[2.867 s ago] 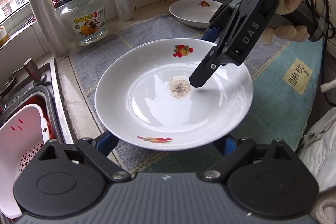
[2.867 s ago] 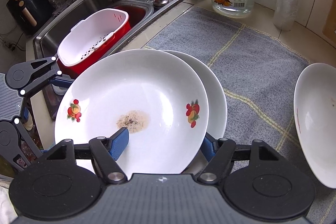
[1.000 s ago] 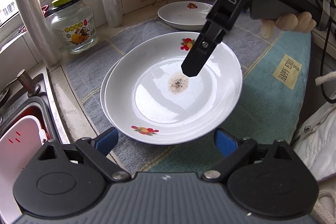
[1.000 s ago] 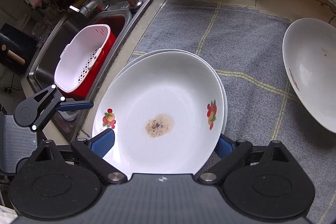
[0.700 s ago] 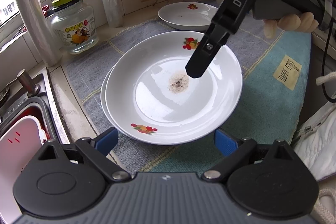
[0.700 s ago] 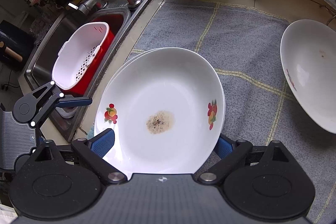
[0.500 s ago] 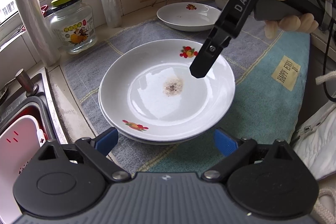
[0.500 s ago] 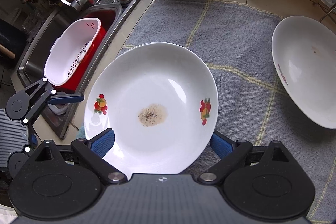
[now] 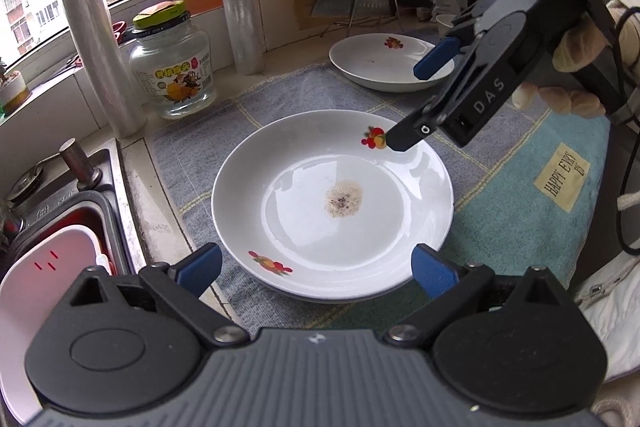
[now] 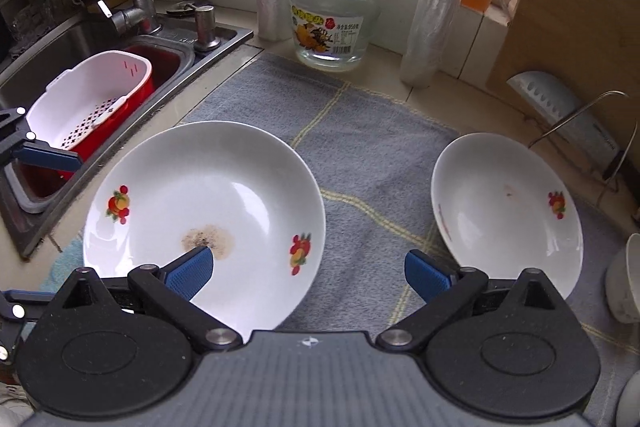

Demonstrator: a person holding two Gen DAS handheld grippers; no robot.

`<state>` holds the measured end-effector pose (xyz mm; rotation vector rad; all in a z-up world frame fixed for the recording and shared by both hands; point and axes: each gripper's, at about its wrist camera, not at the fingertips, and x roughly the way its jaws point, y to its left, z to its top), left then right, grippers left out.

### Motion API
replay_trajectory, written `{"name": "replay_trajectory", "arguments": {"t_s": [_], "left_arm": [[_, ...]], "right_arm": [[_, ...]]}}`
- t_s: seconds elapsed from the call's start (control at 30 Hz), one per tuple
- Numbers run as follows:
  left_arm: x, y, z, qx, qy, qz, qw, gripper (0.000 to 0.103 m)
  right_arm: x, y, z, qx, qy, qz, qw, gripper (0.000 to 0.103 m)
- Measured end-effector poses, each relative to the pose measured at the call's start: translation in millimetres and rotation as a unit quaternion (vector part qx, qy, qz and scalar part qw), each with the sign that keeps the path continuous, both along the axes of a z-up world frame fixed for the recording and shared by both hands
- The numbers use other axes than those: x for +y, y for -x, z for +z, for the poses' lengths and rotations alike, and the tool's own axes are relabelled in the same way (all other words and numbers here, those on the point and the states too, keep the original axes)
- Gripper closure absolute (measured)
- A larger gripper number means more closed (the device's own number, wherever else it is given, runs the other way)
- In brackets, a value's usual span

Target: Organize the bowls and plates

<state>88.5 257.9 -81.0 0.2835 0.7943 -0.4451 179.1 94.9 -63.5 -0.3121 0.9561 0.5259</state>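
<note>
Left of the jar (image 10: 335, 11), our stained plate (image 10: 204, 223) lies on the cloth (image 10: 360, 163); the other plate (image 10: 506, 215) sits right. Both our left gripper (image 9: 316, 269) and right gripper (image 10: 308, 273) are opening, fingers empty. Grabbing the second plate carelessly could tip it off the worktop.

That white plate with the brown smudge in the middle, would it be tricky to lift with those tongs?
Probably somewhat. The smudged plate looks glazed and glossy, with window glare on it, so it may slip between the pads. It seems rigid and breakable, likely ceramic, so a drop could chip it. Its raised rim gives an edge to pinch, and it sits flat on the grey towel, so it shouldn't roll.
</note>
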Motion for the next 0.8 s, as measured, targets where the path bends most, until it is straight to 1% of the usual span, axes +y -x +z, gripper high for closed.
{"name": "replay_trajectory", "arguments": {"t_s": [0.17,0.23,0.4,0.5,0.6,0.7,0.8], "left_arm": [[0,-1,4,0.002,0.019,0.042,0.9989,0.002],[-2,-1,7,-0.004,0.02,0.061,0.9979,0.002],[-14,-4,15,-0.016,0.032,0.086,0.9956,0.002],[-25,-8,20,-0.021,0.052,0.087,0.9947,0.002],[-41,-13,23,-0.021,0.066,0.079,0.9944,0.002],[-61,-19,23,-0.017,0.069,0.079,0.9943,0.002],[-84,-25,20,-0.008,0.066,0.091,0.9937,0.002]], "right_arm": [[-17,-1,-6,-0.003,-0.008,-0.047,0.999,0.0],[-24,1,-6,-0.011,-0.008,-0.071,0.997,0.0],[-47,13,-5,-0.05,0.008,-0.137,0.989,0.0],[-67,19,-5,-0.052,0.002,-0.17,0.984,0.0],[-88,24,-9,-0.053,-0.001,-0.179,0.982,0.0],[-108,23,-16,-0.055,0.009,-0.168,0.984,0.0],[-129,16,-25,-0.052,0.013,-0.143,0.988,0.0]]}}
